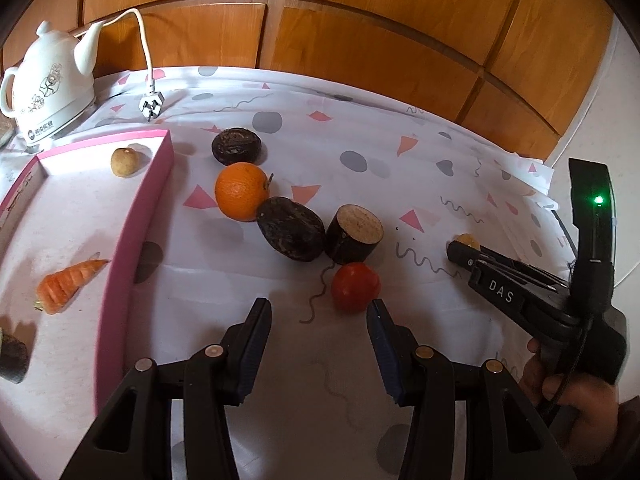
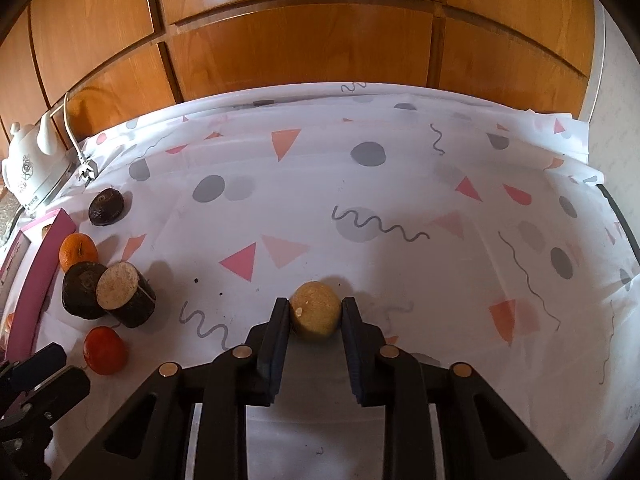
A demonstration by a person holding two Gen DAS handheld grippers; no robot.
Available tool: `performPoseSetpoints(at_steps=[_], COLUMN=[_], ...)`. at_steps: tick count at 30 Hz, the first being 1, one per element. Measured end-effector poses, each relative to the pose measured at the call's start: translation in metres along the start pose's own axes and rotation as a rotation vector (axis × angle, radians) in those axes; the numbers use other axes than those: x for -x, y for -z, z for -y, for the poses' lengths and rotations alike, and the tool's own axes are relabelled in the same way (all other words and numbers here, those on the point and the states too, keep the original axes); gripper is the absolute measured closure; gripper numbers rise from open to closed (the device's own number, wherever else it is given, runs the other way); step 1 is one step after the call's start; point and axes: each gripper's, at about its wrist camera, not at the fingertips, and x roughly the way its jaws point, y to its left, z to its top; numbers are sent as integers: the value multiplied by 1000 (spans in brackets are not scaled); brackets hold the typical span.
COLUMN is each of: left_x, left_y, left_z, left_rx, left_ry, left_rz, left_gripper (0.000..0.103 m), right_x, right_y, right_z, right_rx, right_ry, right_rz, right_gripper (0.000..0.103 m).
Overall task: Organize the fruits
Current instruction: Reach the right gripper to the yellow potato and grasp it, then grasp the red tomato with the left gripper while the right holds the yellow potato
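My right gripper point(image 2: 315, 307) is shut on a small tan round fruit point(image 2: 316, 314) resting on the tablecloth; it also shows in the left wrist view point(image 1: 460, 246), with the fruit point(image 1: 469, 240) mostly hidden behind its tips. My left gripper point(image 1: 320, 308) is open and empty, just short of a red tomato point(image 1: 355, 286). An orange point(image 1: 241, 191) and three dark cut pieces point(image 1: 290, 233) point(image 1: 354, 234) point(image 1: 236, 146) lie beyond. A pink box point(image 1: 132, 216) at left holds a carrot piece point(image 1: 66, 284) and a tan fruit point(image 1: 125, 162).
A white kettle point(image 1: 48, 84) with its cord and plug point(image 1: 152, 105) stands at the back left. Wooden cabinet doors point(image 2: 304, 40) rise behind the table. The patterned tablecloth point(image 2: 400, 200) stretches right. Another dark piece point(image 1: 12, 356) sits in the box's near corner.
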Motion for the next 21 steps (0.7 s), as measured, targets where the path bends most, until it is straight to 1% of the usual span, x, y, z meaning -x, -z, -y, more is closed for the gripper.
performPoseSetpoints(at_steps=[11,13,14,18,21], left_x=[-18,-23,-24,-30,-32], left_y=[-9,-10,-10,-10,-10], left_z=[17,20,22,22,19], left_rx=[-23,-24,-29,-36,-27], left_ry=[-29,-49,-58,-87,-79], left_rz=[4,7,10,23,23], left_gripper=[53,55,60,69,69], right_x=[0,0,0,-1,-1], right_y=[0,0,0,0,1], right_z=[0,0,0,1,1], right_rx=[-2,-2,-3,-6,-5], right_ry=[-4,-5,-7,-13,-13], right_rz=[-1,1,1,3,5], right_gripper=[77,77,77,77,77])
